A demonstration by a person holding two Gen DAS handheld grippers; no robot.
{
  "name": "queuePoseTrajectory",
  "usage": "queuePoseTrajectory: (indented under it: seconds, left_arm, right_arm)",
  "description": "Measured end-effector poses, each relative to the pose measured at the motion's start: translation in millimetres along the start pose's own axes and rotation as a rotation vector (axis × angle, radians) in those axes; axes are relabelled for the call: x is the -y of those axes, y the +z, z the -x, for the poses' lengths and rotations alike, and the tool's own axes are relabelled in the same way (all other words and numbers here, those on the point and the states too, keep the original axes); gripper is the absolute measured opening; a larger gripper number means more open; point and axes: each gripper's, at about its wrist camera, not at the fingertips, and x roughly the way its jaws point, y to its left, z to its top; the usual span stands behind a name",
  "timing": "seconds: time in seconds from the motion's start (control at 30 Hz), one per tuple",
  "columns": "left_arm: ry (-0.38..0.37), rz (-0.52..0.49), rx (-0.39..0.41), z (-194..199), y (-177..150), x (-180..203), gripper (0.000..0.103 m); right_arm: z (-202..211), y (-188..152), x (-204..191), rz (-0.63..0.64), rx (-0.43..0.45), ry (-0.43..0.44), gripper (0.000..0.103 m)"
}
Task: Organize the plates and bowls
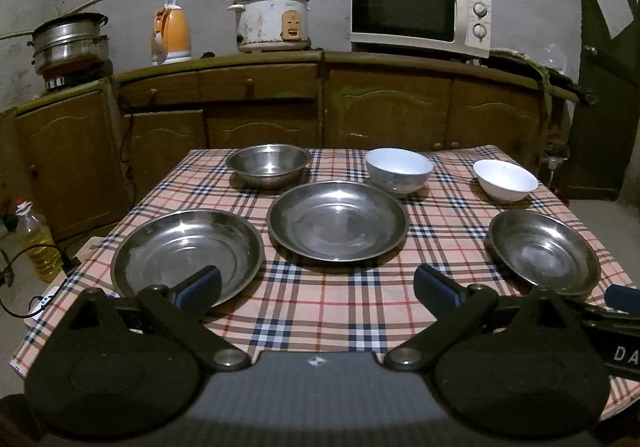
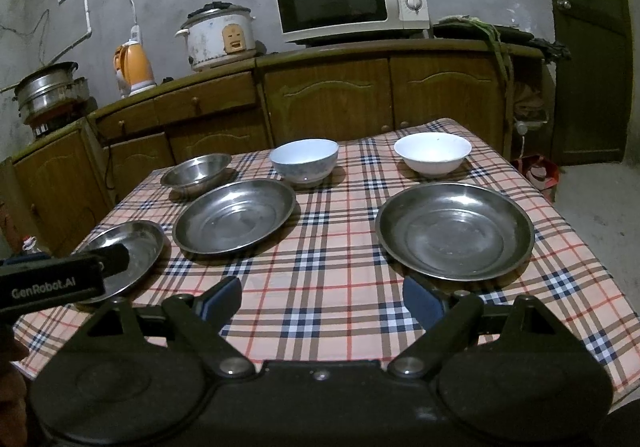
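On the plaid-clothed table (image 1: pixel 444 223) lie three steel plates: a left plate (image 1: pixel 188 247), a middle plate (image 1: pixel 338 221) and a right plate (image 1: pixel 544 251). Behind them stand a steel bowl (image 1: pixel 268 165), a pale blue bowl (image 1: pixel 399 169) and a white bowl (image 1: pixel 505 179). My left gripper (image 1: pixel 316 287) is open and holds nothing; its left finger overlaps the left plate's near rim. My right gripper (image 2: pixel 322 299) is open and holds nothing, just short of the right plate (image 2: pixel 454 231). The right wrist view also shows the middle plate (image 2: pixel 236 221), the left plate (image 2: pixel 140 243) and all three bowls.
A wooden cabinet (image 1: pixel 384 107) runs behind the table, carrying a microwave (image 1: pixel 420 13), rice cooker (image 1: pixel 272 23), orange kettle (image 1: pixel 172 35) and steamer pots (image 1: pixel 70 41). An oil bottle (image 1: pixel 38 243) and cables sit on the floor at left. A dark door (image 2: pixel 588 47) is at right.
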Motion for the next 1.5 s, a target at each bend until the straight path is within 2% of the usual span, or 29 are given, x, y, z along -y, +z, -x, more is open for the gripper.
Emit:
queuePoseTrajectory:
  seconds: [0.57, 0.87, 1.07, 1.27, 1.5]
  left_arm:
    - [0.013, 0.029, -0.039, -24, -3, -12, 0.103]
    - [0.037, 0.043, -0.046, -44, 4, -20, 0.103]
    - [0.047, 0.058, -0.053, -62, 15, -26, 0.103]
    - [0.066, 0.073, -0.053, -81, 28, -31, 0.103]
    - [0.083, 0.076, -0.071, -98, 29, -38, 0.103]
  right_arm:
    - [-26, -1, -1, 0.012, -0.038, -0.009, 0.103]
    - [-54, 6, -4, 0.031, -0.041, -0.004, 0.103]
    - [-82, 26, -6, 0.015, -0.032, 0.017, 0.103]
    - [-119, 44, -19, 0.063, -0.028, 0.037, 0.103]
    - [-184, 56, -20, 0.004, -0.108, 0.074, 0.102]
